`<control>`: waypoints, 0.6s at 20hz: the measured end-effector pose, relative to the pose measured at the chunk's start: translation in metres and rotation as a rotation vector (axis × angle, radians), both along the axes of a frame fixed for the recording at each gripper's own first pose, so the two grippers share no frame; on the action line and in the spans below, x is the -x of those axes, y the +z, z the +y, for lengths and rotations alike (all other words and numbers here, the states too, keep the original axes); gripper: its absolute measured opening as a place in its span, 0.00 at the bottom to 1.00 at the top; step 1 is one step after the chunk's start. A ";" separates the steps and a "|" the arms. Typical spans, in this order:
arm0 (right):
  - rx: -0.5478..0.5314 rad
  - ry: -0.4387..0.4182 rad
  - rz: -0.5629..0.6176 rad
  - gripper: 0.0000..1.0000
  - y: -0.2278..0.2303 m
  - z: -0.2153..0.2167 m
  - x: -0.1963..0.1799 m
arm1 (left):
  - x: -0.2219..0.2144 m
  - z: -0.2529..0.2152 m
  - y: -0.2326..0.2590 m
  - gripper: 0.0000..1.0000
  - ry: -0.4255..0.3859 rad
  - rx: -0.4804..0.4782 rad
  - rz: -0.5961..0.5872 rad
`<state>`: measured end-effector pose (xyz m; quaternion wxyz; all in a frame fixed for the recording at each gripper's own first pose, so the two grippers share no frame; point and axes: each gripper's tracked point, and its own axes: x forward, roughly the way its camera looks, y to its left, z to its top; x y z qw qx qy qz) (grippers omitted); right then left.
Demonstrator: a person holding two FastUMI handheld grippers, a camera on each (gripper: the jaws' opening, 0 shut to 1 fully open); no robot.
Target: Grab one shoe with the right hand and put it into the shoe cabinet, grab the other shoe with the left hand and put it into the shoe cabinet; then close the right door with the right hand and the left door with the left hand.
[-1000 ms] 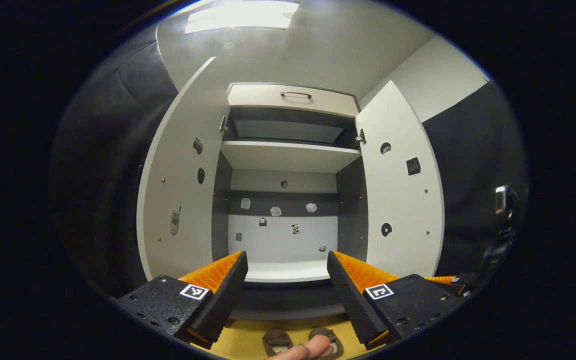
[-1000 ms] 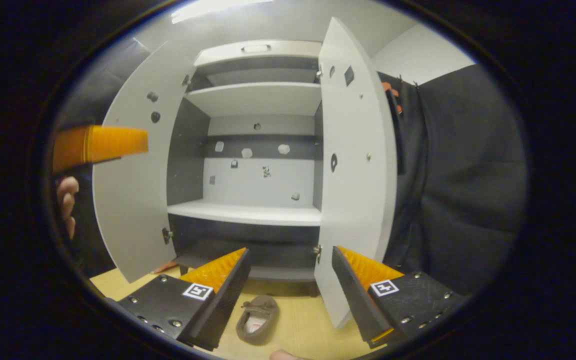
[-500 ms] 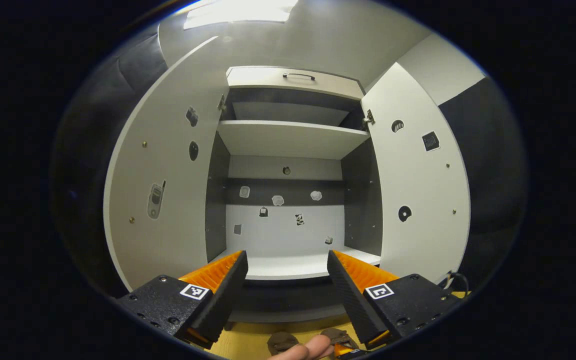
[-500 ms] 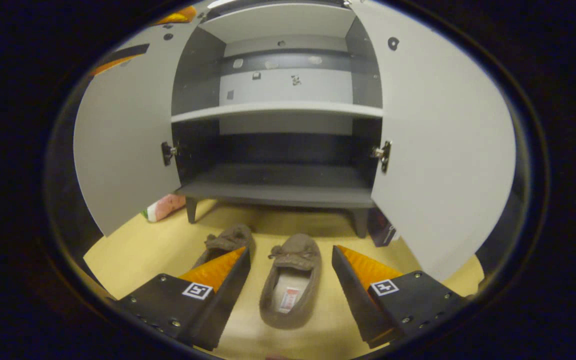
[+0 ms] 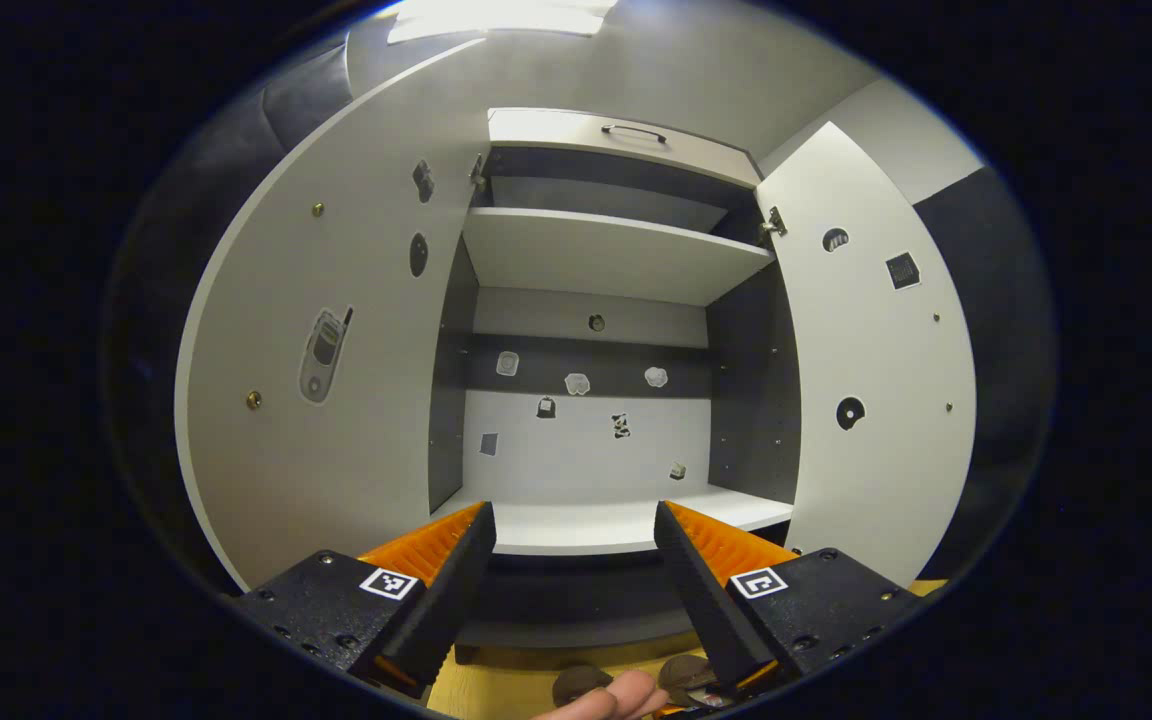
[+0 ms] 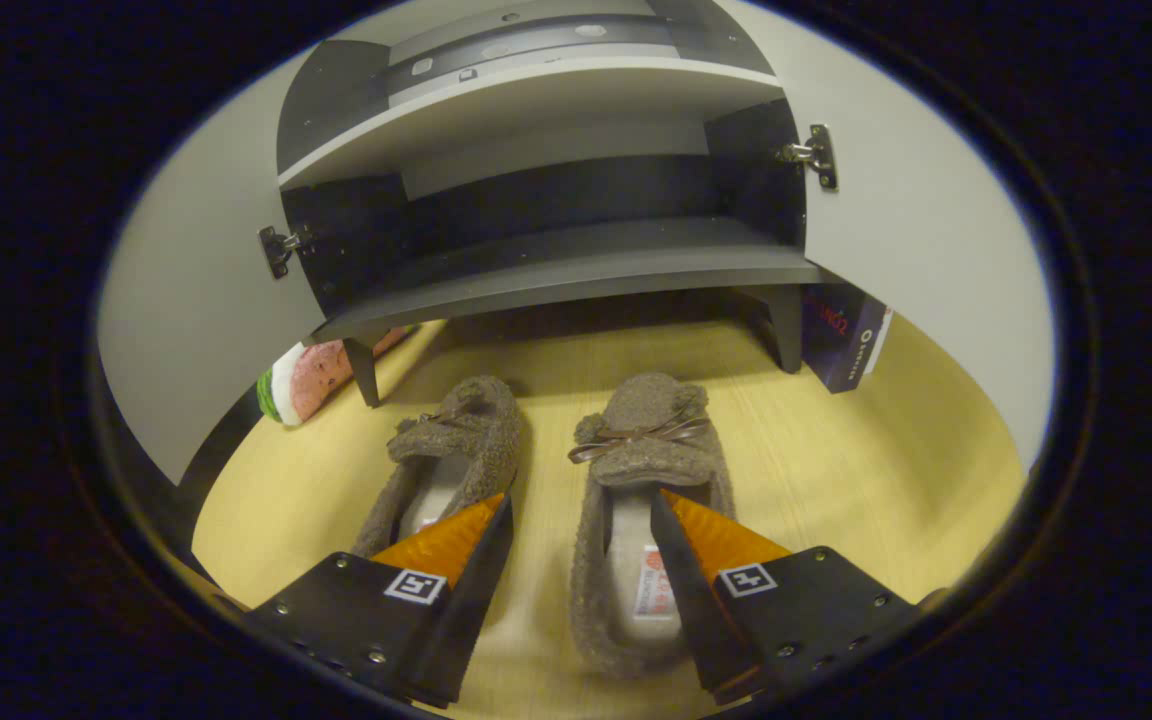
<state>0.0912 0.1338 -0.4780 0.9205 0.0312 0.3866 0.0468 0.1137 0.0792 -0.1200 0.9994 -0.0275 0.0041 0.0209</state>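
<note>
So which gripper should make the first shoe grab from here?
Right. The right gripper is open and low over the right-hand slipper, one finger already inside its opening. The left gripper is open too, but faces the cabinet shelves.

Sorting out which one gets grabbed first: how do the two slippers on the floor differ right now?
The right slipper lies between the right claw's open fingers; the left slipper lies outside them, beside one finger. The right slipper's bow is plainly visible; the left slipper's is less clear. Both are brown, fuzzy, toes toward the shoe cabinet.
</note>
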 end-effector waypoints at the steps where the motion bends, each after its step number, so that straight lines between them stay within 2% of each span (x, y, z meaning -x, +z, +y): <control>1: 0.002 -0.024 0.022 0.68 -0.005 -0.002 -0.002 | 0.001 -0.003 -0.001 0.98 -0.013 0.001 0.000; 3: -0.007 -0.030 0.050 0.36 -0.014 0.001 -0.004 | 0.000 -0.010 -0.004 0.98 -0.053 0.020 0.013; 5: 0.018 0.010 0.046 0.35 -0.018 0.003 -0.006 | -0.004 -0.009 -0.006 0.98 -0.064 0.046 0.022; 7: 0.078 -0.001 0.032 0.36 -0.014 -0.011 -0.004 | -0.007 -0.005 -0.006 0.98 -0.052 0.036 0.013; 8: 0.074 0.008 0.020 0.07 -0.021 -0.007 -0.009 | -0.009 -0.002 -0.007 0.98 -0.053 0.026 0.015; 11: 0.075 0.075 -0.042 0.08 -0.013 -0.004 -0.007 | -0.015 0.002 -0.012 0.98 -0.054 0.036 0.029; 12: 0.058 0.093 -0.050 0.01 -0.016 -0.003 -0.009 | -0.018 0.002 -0.014 0.98 -0.054 0.038 0.034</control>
